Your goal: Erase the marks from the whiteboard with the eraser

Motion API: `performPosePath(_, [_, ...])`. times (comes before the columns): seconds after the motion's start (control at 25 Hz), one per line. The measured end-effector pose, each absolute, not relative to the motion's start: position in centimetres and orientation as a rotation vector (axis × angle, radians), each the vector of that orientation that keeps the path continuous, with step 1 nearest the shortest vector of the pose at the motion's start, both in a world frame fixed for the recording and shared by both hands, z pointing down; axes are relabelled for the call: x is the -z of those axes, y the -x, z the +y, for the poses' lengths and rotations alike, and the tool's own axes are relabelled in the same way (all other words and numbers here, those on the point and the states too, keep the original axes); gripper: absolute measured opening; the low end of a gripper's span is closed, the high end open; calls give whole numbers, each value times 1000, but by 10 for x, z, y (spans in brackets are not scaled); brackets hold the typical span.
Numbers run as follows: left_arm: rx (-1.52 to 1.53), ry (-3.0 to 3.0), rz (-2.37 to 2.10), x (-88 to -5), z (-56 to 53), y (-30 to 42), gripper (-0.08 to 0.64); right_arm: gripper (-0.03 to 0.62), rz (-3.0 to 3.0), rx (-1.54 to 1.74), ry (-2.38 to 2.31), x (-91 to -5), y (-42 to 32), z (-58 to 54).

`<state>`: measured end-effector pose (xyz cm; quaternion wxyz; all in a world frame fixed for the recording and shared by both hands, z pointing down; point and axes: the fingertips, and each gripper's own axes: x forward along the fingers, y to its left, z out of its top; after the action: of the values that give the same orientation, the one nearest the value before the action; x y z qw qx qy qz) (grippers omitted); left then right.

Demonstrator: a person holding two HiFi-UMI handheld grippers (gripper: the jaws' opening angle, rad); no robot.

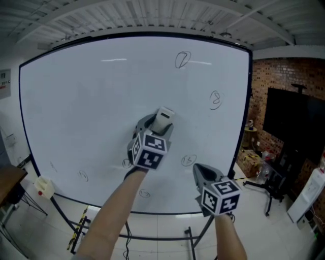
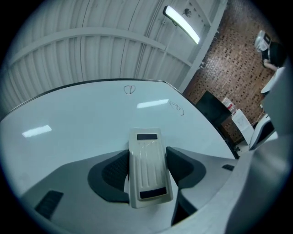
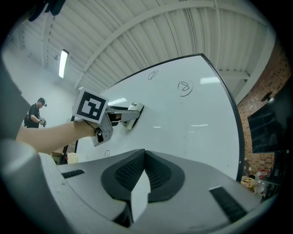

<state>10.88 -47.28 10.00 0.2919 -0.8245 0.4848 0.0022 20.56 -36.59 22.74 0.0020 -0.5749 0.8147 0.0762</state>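
It looks like an industrial-style lab or studio: ribbed metal ceiling (image 1: 152, 15), strip light (image 2: 183, 23), brick wall (image 1: 269, 76), dark screen (image 1: 294, 122), and a whiteboard (image 1: 101, 111) on a stand.

A whiteboard (image 1: 76, 101) carries small pen marks (image 1: 183, 59) at one, two, five and seven o'clock; an eraser (image 1: 163, 120) touches its centre.

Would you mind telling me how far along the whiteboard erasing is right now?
Much of the whiteboard already looks clean. The left gripper holds the eraser against its middle. Still to wipe: the top mark, the right mark and several small marks along the bottom.
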Motion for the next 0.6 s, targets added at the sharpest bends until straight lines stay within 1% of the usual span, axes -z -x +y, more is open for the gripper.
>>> performPosePath(0.2, [-86, 2189, 1406, -74, -484, -40, 259, -8, 2585, -230, 1771, -232, -186, -367])
performPosePath(0.36, [-93, 2205, 1390, -73, -481, -38, 259, -8, 2605, -239, 1733, -231, -170, -366])
performPosePath(0.6, [-143, 2287, 1366, -89, -460, -30, 259, -8, 2615, -335, 1614, -217, -153, -351])
